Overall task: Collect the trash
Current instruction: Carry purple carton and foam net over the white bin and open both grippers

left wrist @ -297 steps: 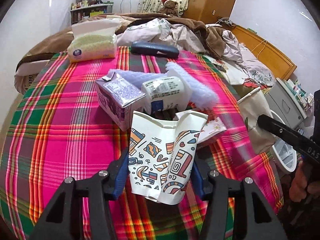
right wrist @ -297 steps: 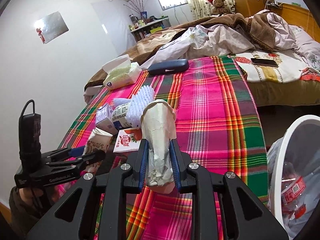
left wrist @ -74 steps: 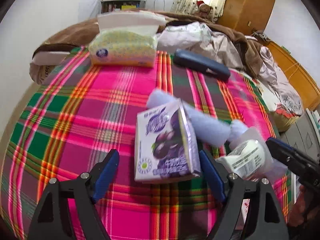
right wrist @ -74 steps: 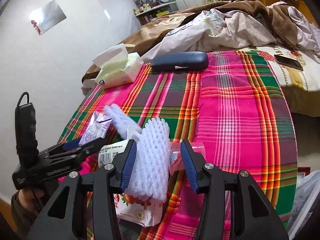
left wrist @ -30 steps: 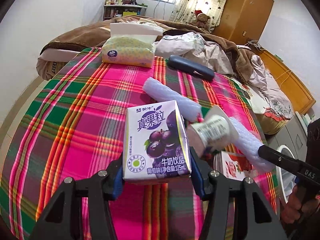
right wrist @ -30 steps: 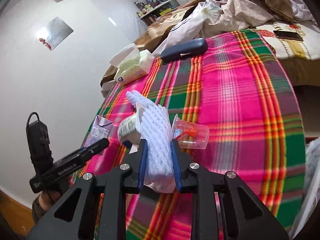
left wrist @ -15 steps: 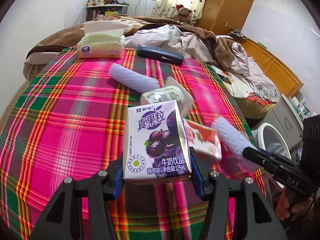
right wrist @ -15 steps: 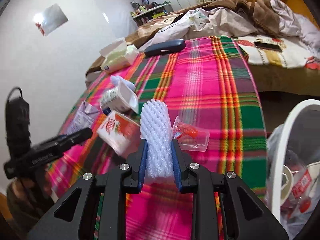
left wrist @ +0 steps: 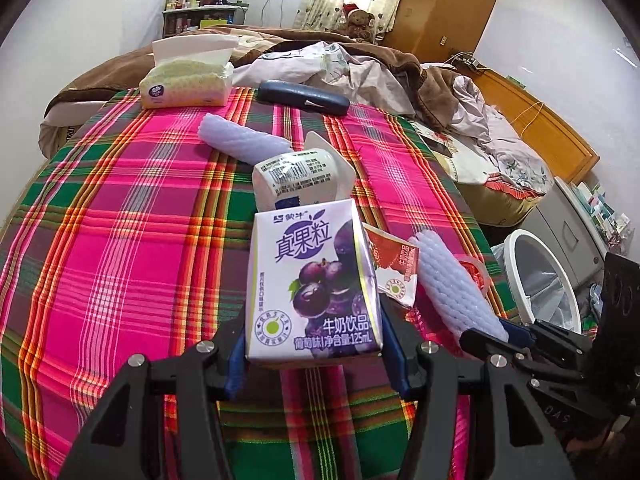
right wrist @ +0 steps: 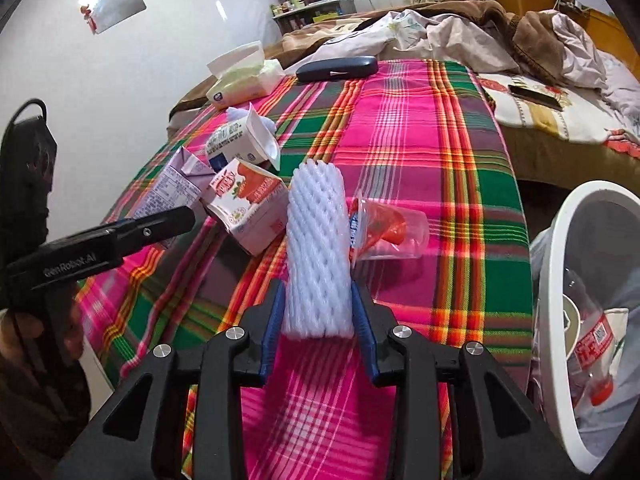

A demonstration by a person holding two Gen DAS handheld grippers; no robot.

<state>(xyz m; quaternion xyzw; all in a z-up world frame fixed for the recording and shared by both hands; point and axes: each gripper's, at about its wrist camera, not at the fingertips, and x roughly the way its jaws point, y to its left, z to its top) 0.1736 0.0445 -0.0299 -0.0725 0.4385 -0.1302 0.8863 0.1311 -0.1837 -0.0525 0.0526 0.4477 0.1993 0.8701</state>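
Observation:
My left gripper [left wrist: 314, 360] is shut on a purple grape milk carton [left wrist: 312, 280], held above the plaid tablecloth [left wrist: 120, 240]. My right gripper [right wrist: 318, 320] is shut on a white foam net sleeve [right wrist: 318, 248], which also shows in the left wrist view [left wrist: 452, 284]. On the cloth lie a white yogurt cup [left wrist: 298, 180], a red strawberry carton [right wrist: 248, 200], a second foam sleeve [left wrist: 240, 140] and a clear plastic cup with red inside [right wrist: 388, 228]. A white trash bin [right wrist: 568, 280] with a bag stands to the right of the table, holding a bottle [right wrist: 592, 340].
A tissue box [left wrist: 188, 76] and a dark blue case [left wrist: 302, 96] sit at the table's far edge. A bed with rumpled bedding [left wrist: 360, 64] lies behind. A phone [right wrist: 534, 96] rests on the bed. Grey drawers [left wrist: 576, 216] stand beyond the bin.
Both grippers have drawn back toward the table's near right side with their items still held. The bin shows larger in the right wrist view.

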